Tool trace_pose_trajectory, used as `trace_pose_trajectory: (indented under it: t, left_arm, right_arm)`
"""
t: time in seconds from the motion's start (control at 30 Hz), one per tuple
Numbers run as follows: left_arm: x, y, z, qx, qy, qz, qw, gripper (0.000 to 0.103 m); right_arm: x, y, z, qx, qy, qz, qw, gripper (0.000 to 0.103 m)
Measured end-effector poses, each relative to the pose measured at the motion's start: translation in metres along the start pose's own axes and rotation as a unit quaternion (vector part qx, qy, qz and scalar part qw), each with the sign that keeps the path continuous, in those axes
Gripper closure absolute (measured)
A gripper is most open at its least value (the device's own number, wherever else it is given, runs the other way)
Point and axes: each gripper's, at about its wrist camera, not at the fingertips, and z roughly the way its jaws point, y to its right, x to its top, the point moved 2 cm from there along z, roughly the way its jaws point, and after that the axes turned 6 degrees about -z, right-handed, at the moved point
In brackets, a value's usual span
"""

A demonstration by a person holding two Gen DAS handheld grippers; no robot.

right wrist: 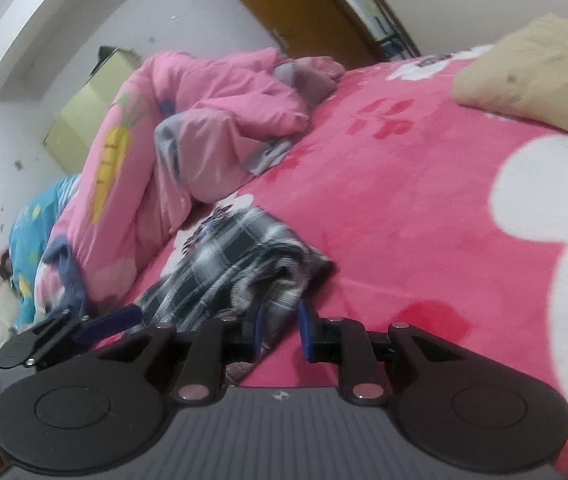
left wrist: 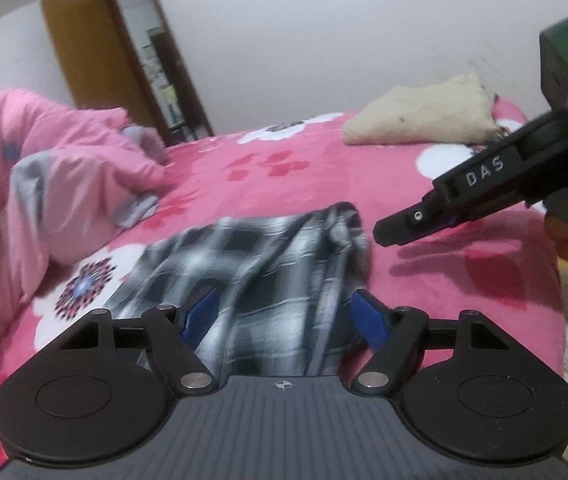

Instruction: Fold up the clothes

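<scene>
Plaid garment, thin, limp and light, lying crumpled on the pink bed; left claw wide astride it, right claw narrowed over a fold, grip uncertain; best lifted by edges or corners.

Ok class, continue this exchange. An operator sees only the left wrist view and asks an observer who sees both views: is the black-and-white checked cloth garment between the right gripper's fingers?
Observer: In the right wrist view, the black-and-white checked cloth garment reaches between the narrowly parted fingers of the right gripper. I cannot confirm a firm pinch.
Operator: Is there anything beyond the crumpled pink quilt?
Observer: Yes, a blue fabric with yellow dots lies past the crumpled pink quilt.
Operator: And by the wall?
Observer: A pale cardboard box stands behind the quilt.
</scene>
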Motion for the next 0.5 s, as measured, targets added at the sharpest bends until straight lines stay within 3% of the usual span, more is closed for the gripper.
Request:
trace_pose_trajectory:
  t: [0.2, 0.3, 0.5]
  left_arm:
    - [0.004, -0.005, 0.015, 0.004, -0.011, 0.002, 0.9999, 0.032]
    - [0.007, -0.012, 0.017, 0.007, -0.02, -0.01, 0.9997, 0.038]
    - [0.012, -0.019, 0.013, -0.001, -0.017, -0.031, 0.9994, 0.038]
  right_arm:
    - [-0.004, 0.012, -0.001, 0.005, -0.005, 0.021, 1.0, 0.082]
    - [-0.005, 0.013, 0.0, 0.008, -0.004, 0.021, 1.0, 0.082]
    - [-0.006, 0.016, 0.0, 0.014, -0.004, 0.024, 1.0, 0.082]
